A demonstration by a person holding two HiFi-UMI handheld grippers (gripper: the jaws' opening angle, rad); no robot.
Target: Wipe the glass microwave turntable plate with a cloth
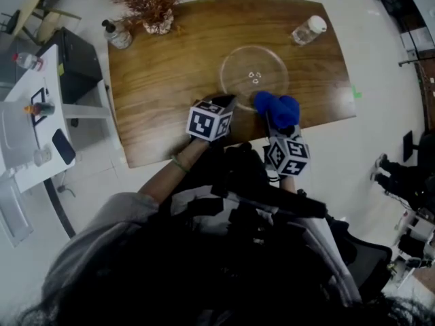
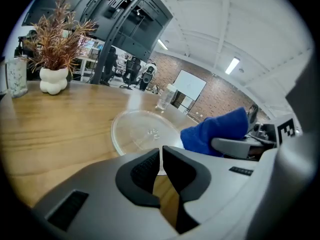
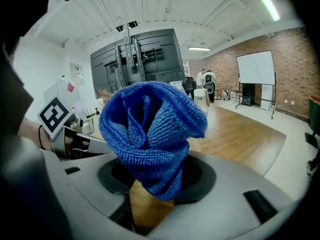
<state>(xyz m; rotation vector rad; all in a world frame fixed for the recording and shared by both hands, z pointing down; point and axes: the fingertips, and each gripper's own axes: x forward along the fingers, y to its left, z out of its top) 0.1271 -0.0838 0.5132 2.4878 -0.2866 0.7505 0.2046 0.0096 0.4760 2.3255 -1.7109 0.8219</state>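
The round clear glass turntable plate (image 1: 254,74) (image 2: 142,130) lies flat on the wooden table (image 1: 170,66). My left gripper (image 1: 228,102) (image 2: 160,168) sits at the plate's near left rim, jaws shut with only a thin slit between them and nothing held. My right gripper (image 1: 274,119) (image 3: 156,184) is shut on a bunched blue cloth (image 1: 277,108) (image 3: 150,131) (image 2: 215,130), held just off the plate's near right edge above the table's front edge. The cloth hides the plate in the right gripper view.
A dried plant in a white vase (image 1: 155,5) (image 2: 55,59) and a soap bottle (image 1: 118,34) stand at the table's far left. A plastic water bottle (image 1: 308,30) (image 2: 163,99) lies at the far right. A white side table (image 1: 34,121) stands left.
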